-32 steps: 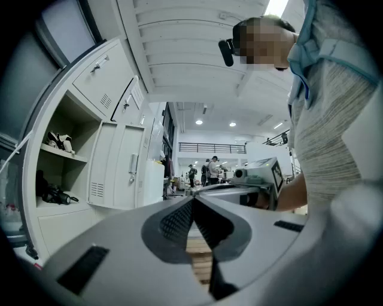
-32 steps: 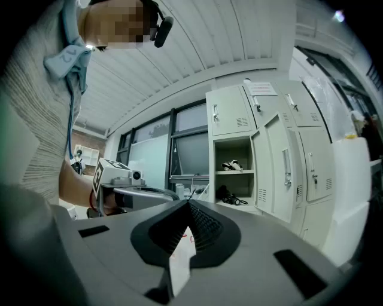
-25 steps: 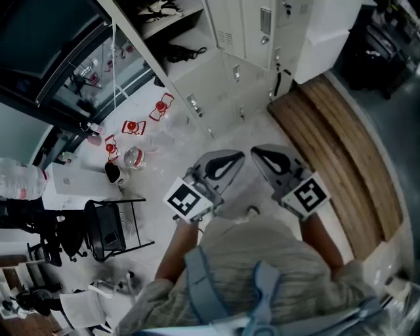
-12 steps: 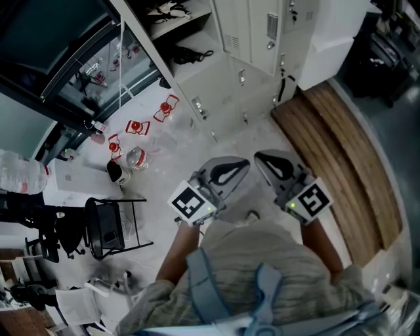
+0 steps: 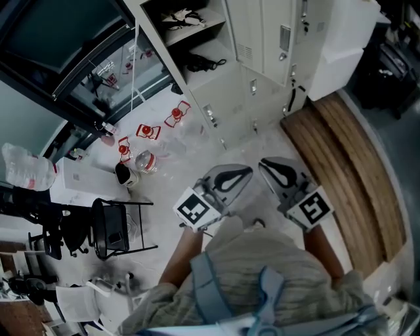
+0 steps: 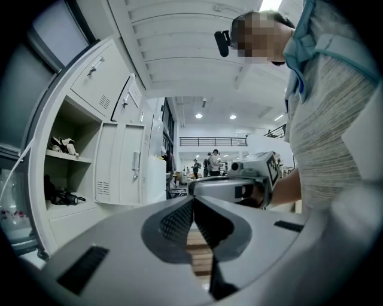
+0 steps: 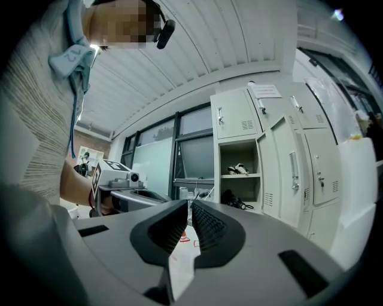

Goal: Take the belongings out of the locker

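1. While I stand well back from the open locker (image 5: 162,41), its belongings lie inside it. Some small black-and-white things (image 5: 178,18) sit on its upper shelf, and a black bundle (image 5: 200,63) lies on the shelf just below. I cannot tell what either one is.
2. My left gripper (image 5: 244,172) is closed, jaw tips together with nothing between them. I hold it level, well apart from the locker and touching none of its contents.
3. My right gripper (image 5: 264,163) is closed and empty too, its ribbed pads almost touching. It hangs just beside the left one, equally far from the locker.
4. From the left gripper view, the locker (image 6: 72,125) stands off to the left of my closed jaws (image 6: 192,206).
5. From the right gripper view, the locker (image 7: 239,152) stands to the right of the closed jaws (image 7: 187,218). Its door (image 7: 287,173) is swung wide on the right of the open compartments.
6. A wooden bench (image 5: 348,170) runs along the floor to the right of the locker's foot. Several red-and-clear things (image 5: 147,131) lie scattered on the pale floor to the left of it.
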A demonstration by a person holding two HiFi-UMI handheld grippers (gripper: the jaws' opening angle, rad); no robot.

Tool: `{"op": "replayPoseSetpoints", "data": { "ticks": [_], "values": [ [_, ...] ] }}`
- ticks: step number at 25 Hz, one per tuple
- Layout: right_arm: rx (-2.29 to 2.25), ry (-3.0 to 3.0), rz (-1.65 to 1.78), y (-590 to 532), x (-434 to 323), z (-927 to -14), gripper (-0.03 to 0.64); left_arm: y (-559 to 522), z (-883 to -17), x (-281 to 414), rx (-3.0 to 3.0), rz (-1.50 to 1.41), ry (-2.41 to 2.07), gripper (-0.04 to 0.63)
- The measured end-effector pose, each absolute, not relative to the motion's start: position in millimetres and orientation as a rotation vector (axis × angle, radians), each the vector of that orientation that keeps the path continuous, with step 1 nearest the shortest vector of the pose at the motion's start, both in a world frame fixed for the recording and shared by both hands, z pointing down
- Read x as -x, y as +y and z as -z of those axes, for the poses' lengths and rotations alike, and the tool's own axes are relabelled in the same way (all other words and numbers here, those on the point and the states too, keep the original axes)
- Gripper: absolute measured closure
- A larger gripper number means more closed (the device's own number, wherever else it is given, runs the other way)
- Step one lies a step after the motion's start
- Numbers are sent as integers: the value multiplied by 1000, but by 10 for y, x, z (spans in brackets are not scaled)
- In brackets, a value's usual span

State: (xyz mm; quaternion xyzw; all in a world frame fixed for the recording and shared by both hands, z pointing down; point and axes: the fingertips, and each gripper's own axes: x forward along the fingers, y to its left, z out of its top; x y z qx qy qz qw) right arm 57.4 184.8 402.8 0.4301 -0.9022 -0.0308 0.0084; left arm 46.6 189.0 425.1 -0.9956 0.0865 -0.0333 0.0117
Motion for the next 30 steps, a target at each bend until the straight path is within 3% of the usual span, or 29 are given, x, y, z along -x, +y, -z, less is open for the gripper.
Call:
{"op": "replayPoseSetpoints", "data": {
  "ticks": [23,30],
  "values": [
    [-1261,-2807,119,-215,-29,-3863,609,-375,-4083,113,3092,-21,404,591],
    [-1289,-2761,172,-745,92,-3722,573,-964,-3817,247,3056,-119,408,590]
  ]
}}
